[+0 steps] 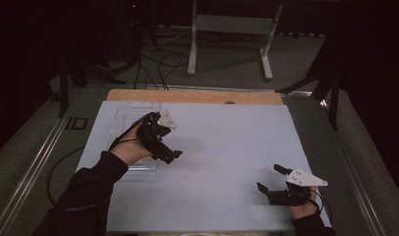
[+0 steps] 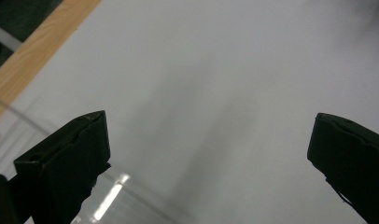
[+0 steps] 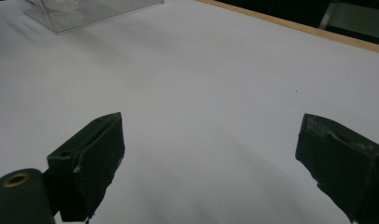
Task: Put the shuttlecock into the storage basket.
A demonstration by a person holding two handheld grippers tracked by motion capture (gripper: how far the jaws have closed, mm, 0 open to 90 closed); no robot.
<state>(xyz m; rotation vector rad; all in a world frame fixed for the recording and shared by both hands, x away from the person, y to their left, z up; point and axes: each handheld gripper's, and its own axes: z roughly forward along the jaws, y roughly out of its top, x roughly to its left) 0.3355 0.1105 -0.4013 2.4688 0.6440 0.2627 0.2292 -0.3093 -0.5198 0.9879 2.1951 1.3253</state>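
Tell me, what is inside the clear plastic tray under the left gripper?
The clear plastic tray looks empty where it shows: only the white table cover appears through it. The left gripper, jaws open, and its hand cover the tray's near part, so that part stays unknown.

A lab: dark curtains point(image 1: 35, 44), floor cables point(image 1: 160, 66), white-covered table point(image 1: 222, 142).

Locate the white rectangular sheet point(image 1: 222, 147) that covers the table; use it as your reference. Along its far edge you see a bare strip of light wooden tabletop point(image 1: 197, 96). Beyond that strip, a white metal frame point(image 1: 232, 24) stands on grey carpet point(image 1: 227, 64). Black cables point(image 1: 158, 69) lie on the carpet beyond the sheet's far left corner. A grey metal rail point(image 1: 40, 152) runs along the sheet's left side.
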